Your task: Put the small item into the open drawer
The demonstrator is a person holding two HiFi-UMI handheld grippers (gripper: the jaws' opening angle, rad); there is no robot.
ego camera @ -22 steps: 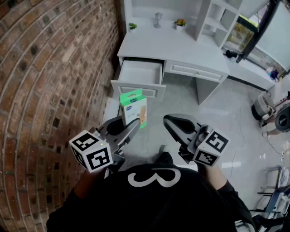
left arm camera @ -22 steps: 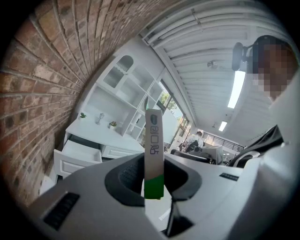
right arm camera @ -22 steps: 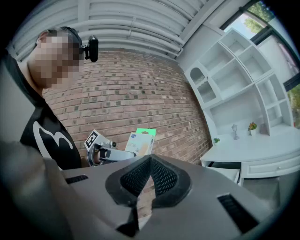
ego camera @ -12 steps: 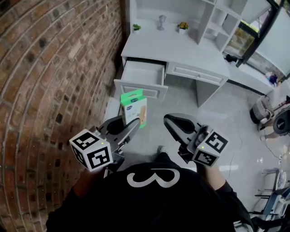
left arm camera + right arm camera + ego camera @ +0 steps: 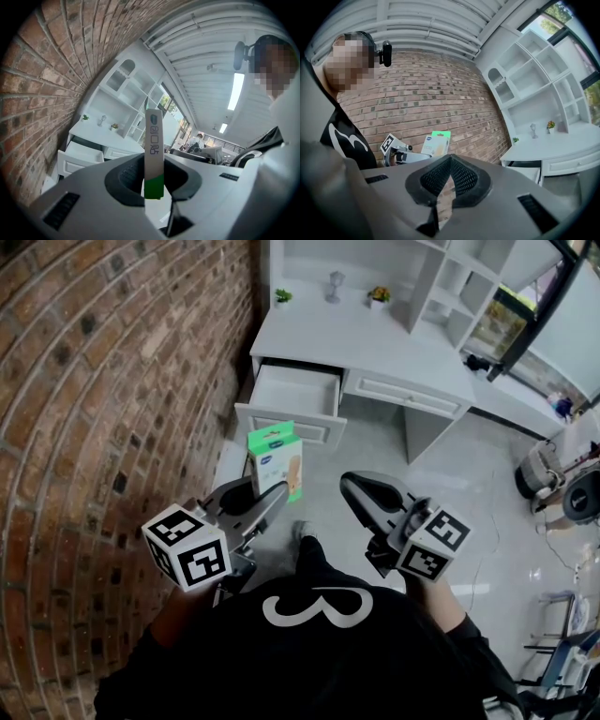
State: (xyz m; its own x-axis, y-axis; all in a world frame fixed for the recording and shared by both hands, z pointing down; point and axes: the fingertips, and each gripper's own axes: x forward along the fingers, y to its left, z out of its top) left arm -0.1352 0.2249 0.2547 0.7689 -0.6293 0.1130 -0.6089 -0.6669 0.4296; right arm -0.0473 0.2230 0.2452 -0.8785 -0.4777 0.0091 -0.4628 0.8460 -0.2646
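Cataloguing, largest first.

Entering brick wall (image 5: 94, 427), filling the whole left side from near to far.

Entering white desk (image 5: 375, 338), standing far and centre against that wall and carrying small ornaments (image 5: 328, 282) at the back of its top.

Entering open drawer (image 5: 292, 390), pulled out of the desk's left end toward the near side and showing a bare white inside. Judging it as left gaping to take the item from above.

Entering left gripper (image 5: 265, 502), reaching forward at near left with jaws clamped on the lower part of the small box (image 5: 275, 457). Pressing on the two broad faces, across the thin dimension, probably to give flat pads a firm bite on flat card. Leaving the far end free, likely for lowering in first.

Entering right gripper (image 5: 356, 491), riding at near right with jaws pressed together on nothing, seemingly idling as a spare.

Entering small box itself, white and green, carried in the air. Judging it as short of the drawer front and not yet over the opening. Standing with long axis roughly upright out of the jaws. Pointing the green-banded end up and far, toward the drawer. Turning a broad printed face toward the right gripper and a narrow edge back along the left gripper.
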